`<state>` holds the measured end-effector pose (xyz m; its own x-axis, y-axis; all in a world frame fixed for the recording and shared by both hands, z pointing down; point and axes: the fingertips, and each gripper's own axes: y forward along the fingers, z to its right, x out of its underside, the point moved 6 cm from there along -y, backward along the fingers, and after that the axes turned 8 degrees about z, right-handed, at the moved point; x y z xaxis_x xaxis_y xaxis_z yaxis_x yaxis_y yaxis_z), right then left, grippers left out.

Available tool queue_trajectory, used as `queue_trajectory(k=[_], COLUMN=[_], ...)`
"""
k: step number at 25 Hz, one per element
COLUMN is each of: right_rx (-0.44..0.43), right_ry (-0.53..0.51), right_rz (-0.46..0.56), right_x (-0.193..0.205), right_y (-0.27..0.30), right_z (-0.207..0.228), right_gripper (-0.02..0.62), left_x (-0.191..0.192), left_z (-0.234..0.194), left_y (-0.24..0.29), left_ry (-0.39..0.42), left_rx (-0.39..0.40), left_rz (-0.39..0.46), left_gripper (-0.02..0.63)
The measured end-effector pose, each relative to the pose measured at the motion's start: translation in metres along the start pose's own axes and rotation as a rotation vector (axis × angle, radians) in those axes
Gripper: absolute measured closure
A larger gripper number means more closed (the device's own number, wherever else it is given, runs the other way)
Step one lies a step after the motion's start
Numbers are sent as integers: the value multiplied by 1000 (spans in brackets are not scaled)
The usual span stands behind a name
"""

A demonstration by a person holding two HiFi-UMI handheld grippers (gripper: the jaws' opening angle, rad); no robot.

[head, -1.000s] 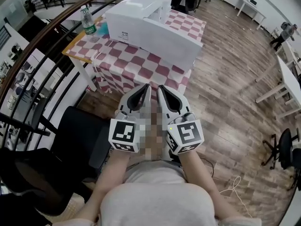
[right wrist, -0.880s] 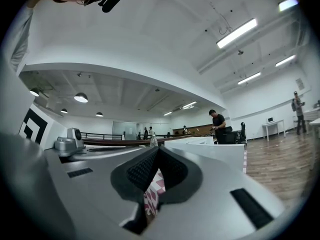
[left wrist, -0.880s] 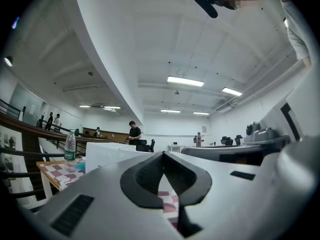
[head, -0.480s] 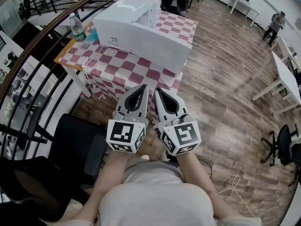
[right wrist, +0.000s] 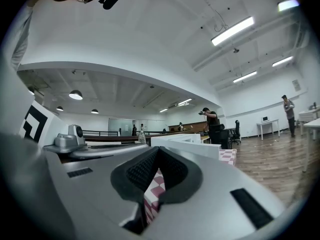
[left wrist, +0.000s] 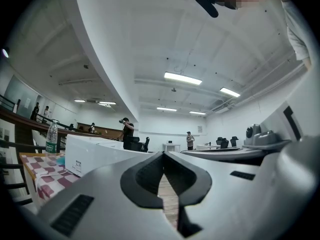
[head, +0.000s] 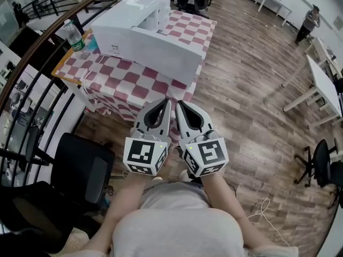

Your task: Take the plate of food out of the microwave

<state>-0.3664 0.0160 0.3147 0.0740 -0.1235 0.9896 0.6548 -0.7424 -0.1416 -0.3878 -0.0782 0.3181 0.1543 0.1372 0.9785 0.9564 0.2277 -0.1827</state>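
Forearms reached straight out from the person's body, side by side and level. Each hand held a marker cube, and both tools pointed at a table draped in a red-and-white checked cloth (head: 128, 84).

From the head view, the left gripper (head: 167, 103) and right gripper (head: 179, 104) sat just beside each other, their tips near the table's near edge but apart from it. The left gripper view showed its jaws (left wrist: 163, 155) clenched tip to tip with nothing between them. The right gripper view showed the same (right wrist: 158, 149), with only checked cloth visible through the gap behind the tips.

A white microwave (head: 142, 33) stood across the far half of the table. Its door could not be made out from above, and its inside was hidden, so the plate of food showed in no view.

A water bottle (head: 74, 35) stood at the table's left corner, near a blue item too small to identify. It also showed in the left gripper view (left wrist: 51, 136).

Only the head view showed a black chair (head: 80, 170) on the wooden floor at the left. Only the gripper views showed ceiling lights and distant people standing. The person's torso was cut off by the bottom edge.
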Motion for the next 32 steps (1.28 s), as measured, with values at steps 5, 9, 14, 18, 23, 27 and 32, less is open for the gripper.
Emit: queue_trajectory(k=[5,9,14,18,23,27,32], right_rx=[22,54,79,90,81,76,51], right_ry=[3,12,19,29,35,42,42], right_rz=[-6,-18,-27,-27,-22,-18,-25], right_x=[2,4,6,7,4,3,4], right_y=[-12,-22,-29,-32,-29,-30,-32], right_z=[35,65,102,132,169,196,229], right_gripper=[569,569,569,569,569,569,569], left_x=[11,20,32,40,46,52,59], left_z=[25,44,67,83,100,113,127], left_y=[26,48,77,102,133,155,182], left_ry=[-1,-12,-19,-18,-11,-8,-9], left_rx=[22,42,70,79,75,64,30], left_rz=[-16,-31,-46,-56,-59,-57,-53], left_gripper=[604,604,604,604,604,604,604])
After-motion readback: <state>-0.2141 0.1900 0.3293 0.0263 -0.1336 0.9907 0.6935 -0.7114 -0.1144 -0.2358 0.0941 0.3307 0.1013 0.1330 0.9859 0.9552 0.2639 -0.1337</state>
